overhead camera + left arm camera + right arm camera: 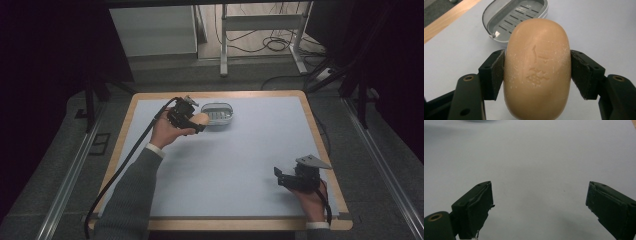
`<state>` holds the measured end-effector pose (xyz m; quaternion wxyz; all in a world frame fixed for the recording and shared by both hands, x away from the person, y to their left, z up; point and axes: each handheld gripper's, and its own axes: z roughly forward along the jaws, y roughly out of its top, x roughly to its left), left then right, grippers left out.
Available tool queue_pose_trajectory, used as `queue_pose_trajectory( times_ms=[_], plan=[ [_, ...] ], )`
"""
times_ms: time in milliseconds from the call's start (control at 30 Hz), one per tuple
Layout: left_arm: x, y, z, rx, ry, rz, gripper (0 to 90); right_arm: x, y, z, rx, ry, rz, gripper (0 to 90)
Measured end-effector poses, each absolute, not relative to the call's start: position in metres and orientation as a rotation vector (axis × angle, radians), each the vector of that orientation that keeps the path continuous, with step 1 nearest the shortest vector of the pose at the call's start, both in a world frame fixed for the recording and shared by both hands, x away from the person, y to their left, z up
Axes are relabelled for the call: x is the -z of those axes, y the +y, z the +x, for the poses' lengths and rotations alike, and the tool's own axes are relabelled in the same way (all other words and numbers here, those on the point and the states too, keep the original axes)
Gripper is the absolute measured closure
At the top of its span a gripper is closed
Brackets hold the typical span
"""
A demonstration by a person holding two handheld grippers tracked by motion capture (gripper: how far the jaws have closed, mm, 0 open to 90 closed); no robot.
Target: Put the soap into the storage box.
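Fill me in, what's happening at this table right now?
A person works with a handheld tool in each hand. The left tool is shut on a tan soap bar, held just short of an empty grey soap dish near the far edge of the table. The right tool sits open over bare table at the near right, holding nothing. The soap is not yet in the dish.

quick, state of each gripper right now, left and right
Left gripper: closed on the bar of soap, held just short of the grey soap dish.
Right gripper: open, nothing between its fingers, over the bare table mat.
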<state>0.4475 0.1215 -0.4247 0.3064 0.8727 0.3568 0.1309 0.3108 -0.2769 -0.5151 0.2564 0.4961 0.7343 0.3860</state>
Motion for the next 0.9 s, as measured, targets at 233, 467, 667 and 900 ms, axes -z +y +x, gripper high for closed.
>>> queue_pose_trajectory(
  times_ms=[233,467,667,900],
  plan=[
    [0.421,0.111,0.454,-0.347,0.932,2.306,32.7,0.514,-0.279,0.311,-1.052,1.984,1.351,7.4],
    [0.423,0.103,0.46,-0.34,0.93,2.304,32.7,0.515,-0.278,0.311,-1.051,1.992,1.35,7.4],
    [0.424,0.101,0.466,-0.343,0.927,2.306,32.7,0.513,-0.278,0.31,-1.064,1.996,1.324,7.4],
    [0.426,0.102,0.474,-0.344,0.937,2.328,32.7,0.513,-0.277,0.31,-1.07,1.996,1.313,7.4]
  ],
)
